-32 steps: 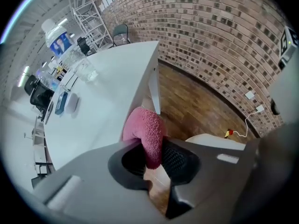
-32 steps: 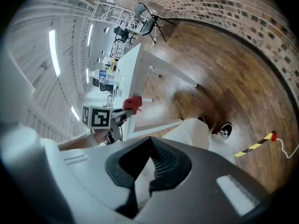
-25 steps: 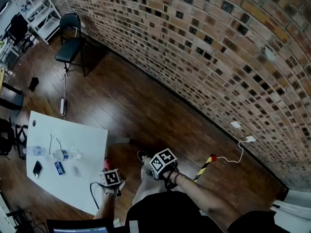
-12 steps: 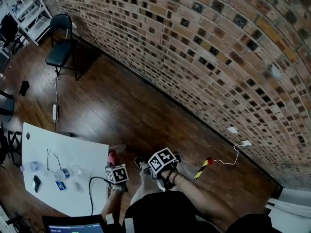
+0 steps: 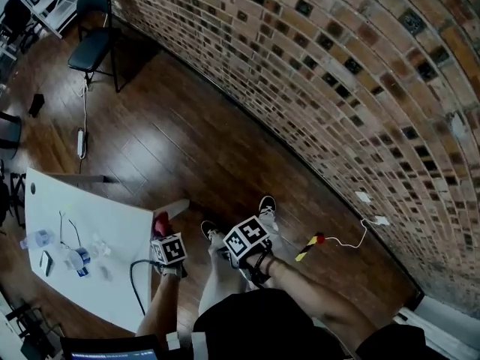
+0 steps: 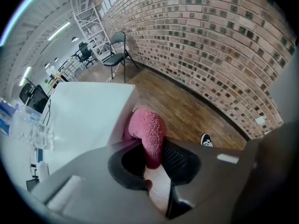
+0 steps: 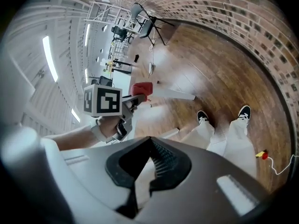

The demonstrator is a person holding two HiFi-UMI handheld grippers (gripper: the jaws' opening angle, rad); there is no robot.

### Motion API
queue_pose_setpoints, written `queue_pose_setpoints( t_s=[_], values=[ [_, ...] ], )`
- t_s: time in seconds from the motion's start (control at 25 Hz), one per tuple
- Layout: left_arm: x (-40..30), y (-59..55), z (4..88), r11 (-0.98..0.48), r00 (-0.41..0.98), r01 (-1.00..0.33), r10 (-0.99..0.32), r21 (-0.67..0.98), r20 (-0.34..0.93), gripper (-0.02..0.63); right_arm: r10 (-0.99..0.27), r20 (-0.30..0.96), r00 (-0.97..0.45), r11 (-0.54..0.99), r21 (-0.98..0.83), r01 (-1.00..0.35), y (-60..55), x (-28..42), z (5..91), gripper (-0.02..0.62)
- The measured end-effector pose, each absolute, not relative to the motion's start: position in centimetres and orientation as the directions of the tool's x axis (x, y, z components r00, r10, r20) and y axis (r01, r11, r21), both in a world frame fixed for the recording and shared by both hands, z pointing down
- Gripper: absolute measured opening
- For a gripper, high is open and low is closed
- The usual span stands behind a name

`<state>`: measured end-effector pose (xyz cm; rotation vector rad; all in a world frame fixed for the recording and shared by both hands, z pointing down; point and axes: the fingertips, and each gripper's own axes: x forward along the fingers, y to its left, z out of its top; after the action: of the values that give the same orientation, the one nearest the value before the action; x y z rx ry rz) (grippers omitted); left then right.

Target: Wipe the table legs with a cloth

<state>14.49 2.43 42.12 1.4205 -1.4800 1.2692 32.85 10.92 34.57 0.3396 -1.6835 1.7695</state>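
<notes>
Pink terry cloth [image 6: 147,129] hangs bunched between left gripper [image 6: 152,155] fingers; right gripper [image 7: 148,166] fingers pressed together, empty.

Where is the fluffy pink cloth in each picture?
Head view: the pink cloth lower left of centre, at the white table's corner.
Left gripper view: cloth centre, pinched in the jaws.
Right gripper view: cloth upper middle, small and red-looking.
Shared landmark: the black chair by the brick wall.

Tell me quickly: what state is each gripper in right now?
Left gripper: closed, fingers clamped on the pink cloth.
Right gripper: closed, nothing between its fingers.
</notes>
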Motion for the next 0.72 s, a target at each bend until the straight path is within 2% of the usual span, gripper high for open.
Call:
queue_pose_setpoints(
  t_s=[0.2,0.36,0.56,0.72],
  values=[
    [15.2,1.6,45.2,-0.092,-0.168,-0.976,-0.246,-0.196,0.954,0.052,0.251,0.57,-0.783,0.003,-0.809,-0.588,8.9,35.2,36.2,-0.006],
    [14.8,1.5,48.3,-0.072,-0.205,-0.971,-0.24,-0.228,0.949,0.052,0.266,0.61,-0.746,0.002,-0.775,-0.632,8.5,37.5,40.4,-0.006],
    [15.0,0.3,52.1,-0.048,-0.208,-0.973,-0.246,-0.226,0.947,0.052,0.345,0.72,-0.601,0.13,-0.671,-0.73,8.4,40.2,47.7,-0.006],
    [14.7,0.0,55.1,0.001,-0.209,-0.977,-0.233,-0.215,0.95,0.052,0.415,0.766,-0.491,0.232,-0.611,-0.757,9.1,40.9,53.3,-0.006]
  ],
)
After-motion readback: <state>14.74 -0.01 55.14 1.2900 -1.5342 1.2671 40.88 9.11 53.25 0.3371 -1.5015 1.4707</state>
